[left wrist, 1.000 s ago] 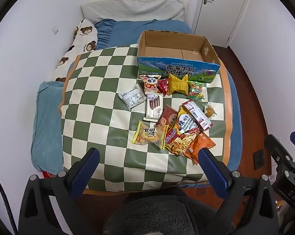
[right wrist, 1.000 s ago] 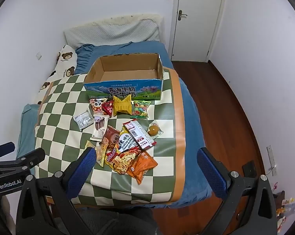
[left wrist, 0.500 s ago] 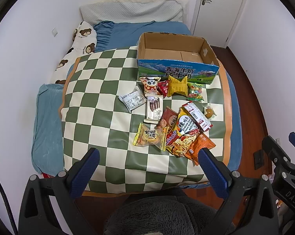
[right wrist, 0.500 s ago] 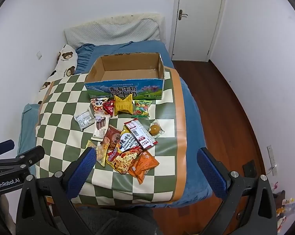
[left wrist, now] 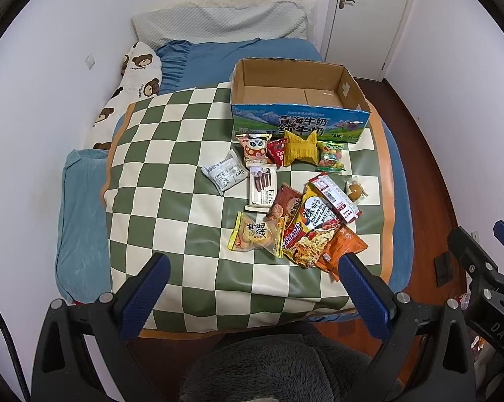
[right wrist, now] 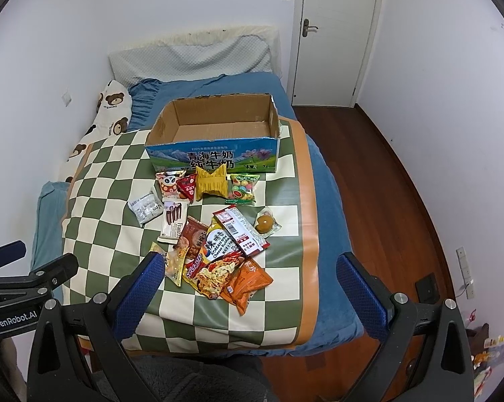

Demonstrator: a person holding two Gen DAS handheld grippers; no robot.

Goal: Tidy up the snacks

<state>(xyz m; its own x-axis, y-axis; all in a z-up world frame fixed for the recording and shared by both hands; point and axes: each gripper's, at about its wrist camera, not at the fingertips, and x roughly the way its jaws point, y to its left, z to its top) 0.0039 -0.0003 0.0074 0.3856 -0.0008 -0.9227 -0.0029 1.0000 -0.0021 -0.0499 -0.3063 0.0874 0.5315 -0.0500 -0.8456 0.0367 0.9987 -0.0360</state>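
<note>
Several snack packets lie on a green-and-cream checkered mat point(left wrist: 171, 174) on the bed, among them a yellow packet point(left wrist: 300, 149), a noodle bag point(left wrist: 313, 231) and an orange packet point(left wrist: 344, 246). An open, empty cardboard milk box point(left wrist: 298, 125) stands behind them; it also shows in the right wrist view point(right wrist: 215, 157). My left gripper point(left wrist: 252, 288) is open and empty, held above the mat's near edge. My right gripper point(right wrist: 248, 281) is open and empty, above the near snacks by the orange packet point(right wrist: 248, 281).
A bear-print pillow point(left wrist: 131, 90) and a grey pillow point(left wrist: 218, 23) lie at the head of the bed. White walls close in on the left. Wooden floor point(right wrist: 379, 181) and a door point(right wrist: 335, 33) are to the right. A grey fuzzy cushion point(left wrist: 278, 368) is below the grippers.
Both grippers have drifted slightly forward toward the bed; the snacks and box sit a little lower in both views. Nothing was picked up.
</note>
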